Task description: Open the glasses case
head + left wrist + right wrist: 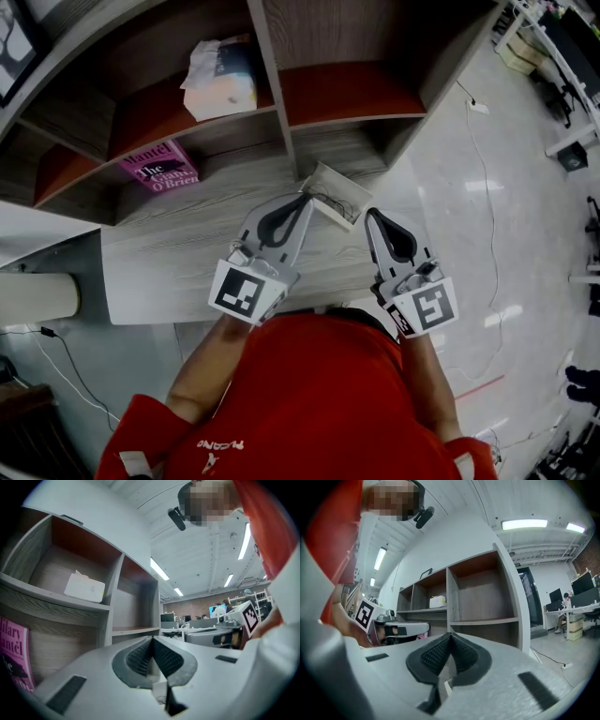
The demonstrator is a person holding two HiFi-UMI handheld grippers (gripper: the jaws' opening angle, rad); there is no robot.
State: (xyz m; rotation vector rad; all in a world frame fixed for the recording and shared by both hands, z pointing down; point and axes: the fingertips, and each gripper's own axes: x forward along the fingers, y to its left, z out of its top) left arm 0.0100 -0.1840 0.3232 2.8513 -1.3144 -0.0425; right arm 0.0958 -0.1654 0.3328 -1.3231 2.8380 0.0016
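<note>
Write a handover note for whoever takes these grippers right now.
Both shut and empty: left tongs, right tongs, held level side by side over the desk.
White glasses case lies on the desk by the shelf divider, just past the left tips.
Done: case looks open, something dark inside; hard to be sure.
Left: check the lid is fully open; otherwise finish it.

Pink book (159, 166): "Mantel", "The Giant O'Brien".
</note>
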